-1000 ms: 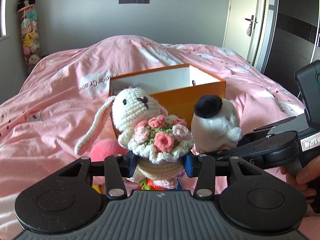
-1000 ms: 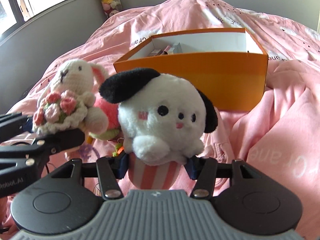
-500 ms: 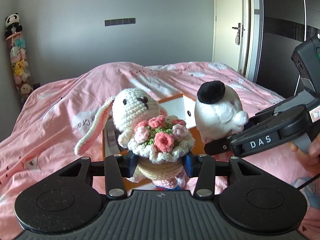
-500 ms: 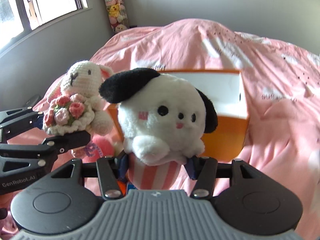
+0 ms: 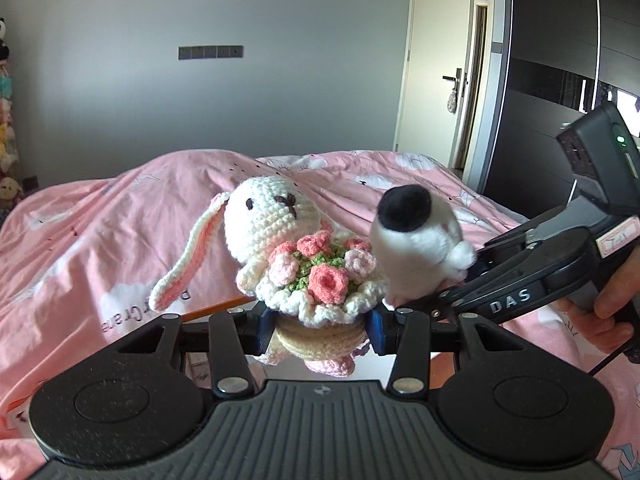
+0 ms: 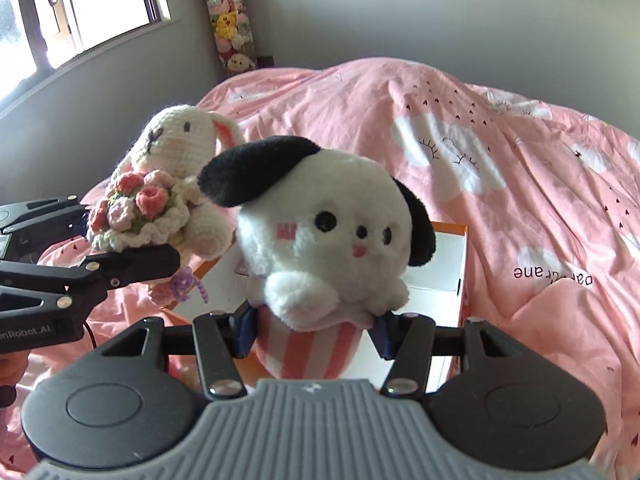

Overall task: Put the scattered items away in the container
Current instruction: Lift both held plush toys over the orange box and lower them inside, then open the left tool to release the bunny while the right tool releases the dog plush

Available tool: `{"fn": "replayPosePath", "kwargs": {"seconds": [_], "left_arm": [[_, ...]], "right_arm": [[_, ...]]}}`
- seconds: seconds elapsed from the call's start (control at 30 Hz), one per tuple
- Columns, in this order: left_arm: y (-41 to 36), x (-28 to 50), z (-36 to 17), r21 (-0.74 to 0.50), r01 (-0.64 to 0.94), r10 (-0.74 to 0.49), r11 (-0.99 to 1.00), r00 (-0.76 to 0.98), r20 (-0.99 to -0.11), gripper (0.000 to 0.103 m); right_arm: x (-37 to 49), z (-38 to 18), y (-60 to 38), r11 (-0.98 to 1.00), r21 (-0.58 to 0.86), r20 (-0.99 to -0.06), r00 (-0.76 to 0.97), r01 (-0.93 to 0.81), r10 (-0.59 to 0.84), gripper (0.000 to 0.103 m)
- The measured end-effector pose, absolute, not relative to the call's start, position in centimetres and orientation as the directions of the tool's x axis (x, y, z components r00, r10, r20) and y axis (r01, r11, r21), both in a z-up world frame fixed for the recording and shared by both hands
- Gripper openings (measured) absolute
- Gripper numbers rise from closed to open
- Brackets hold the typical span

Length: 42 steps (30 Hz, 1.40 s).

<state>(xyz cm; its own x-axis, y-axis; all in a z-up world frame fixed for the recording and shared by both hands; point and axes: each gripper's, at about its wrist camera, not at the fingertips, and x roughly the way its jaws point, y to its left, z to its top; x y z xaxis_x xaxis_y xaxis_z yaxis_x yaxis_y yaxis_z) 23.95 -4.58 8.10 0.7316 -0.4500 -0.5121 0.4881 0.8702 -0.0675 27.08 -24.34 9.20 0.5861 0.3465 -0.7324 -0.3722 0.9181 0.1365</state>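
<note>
My left gripper [image 5: 318,330] is shut on a crocheted white bunny [image 5: 272,220] that holds a pink flower bouquet. My right gripper [image 6: 312,332] is shut on a white plush dog [image 6: 332,232] with black ears and a pink-striped base. Both toys are held in the air side by side over the orange box [image 6: 452,228] with a white inside, which lies on the pink bed. The bunny also shows in the right wrist view [image 6: 176,152], and the dog in the left wrist view [image 5: 416,240]. In the left wrist view only a sliver of the box rim [image 5: 216,307] shows.
A pink duvet [image 6: 520,168] with cloud prints covers the bed. A hanging column of plush toys [image 6: 230,28] stands in the far corner by a window [image 6: 80,4]. A white door [image 5: 436,64] and dark wardrobe [image 5: 560,60] are at the right.
Both grippers have risen and moved forward with their toys, from in front of the orange box to above it. The box has dropped low in both views.
</note>
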Motion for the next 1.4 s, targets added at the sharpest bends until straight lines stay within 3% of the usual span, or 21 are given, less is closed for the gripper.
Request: {"fn": "replayPosePath", "kwargs": {"seconds": [0.23, 0.5, 0.73, 0.97, 1.3, 1.4], "left_arm": [[-5.5, 30.6, 2.5, -0.187, 0.510, -0.506, 0.840, 0.609, -0.611, 0.052], [-7.1, 34.5, -2.0, -0.170, 0.539, -0.480, 0.825, 0.510, -0.714, 0.052], [-7.3, 37.0, -3.9, -0.200, 0.528, -0.469, 0.825, 0.442, -0.765, 0.052], [-8.5, 38.4, -5.6, -0.150, 0.548, -0.408, 0.823, 0.386, -0.827, 0.053], [-8.6, 40.3, -7.5, -0.208, 0.487, -0.352, 0.848, 0.225, -0.908, 0.057], [-8.5, 40.2, -7.8, -0.205, 0.489, -0.342, 0.848, 0.209, -0.916, 0.058]], "right_arm": [[34.1, 4.4, -24.1, 0.929, 0.107, -0.857, 0.442, -0.354, 0.267, 0.058], [38.9, -0.1, -23.8, 0.928, 0.054, -0.928, 0.324, -0.369, 0.183, 0.058], [40.8, -2.0, -21.5, 0.911, -0.072, -0.958, 0.282, -0.407, 0.051, 0.058], [42.3, -4.4, -20.5, 0.900, -0.133, -0.972, 0.233, -0.415, -0.037, 0.058], [43.2, -6.5, -21.3, 0.910, -0.090, -0.982, 0.191, -0.404, -0.012, 0.063], [43.1, -6.3, -21.6, 0.910, -0.082, -0.982, 0.188, -0.406, -0.005, 0.069]]}}
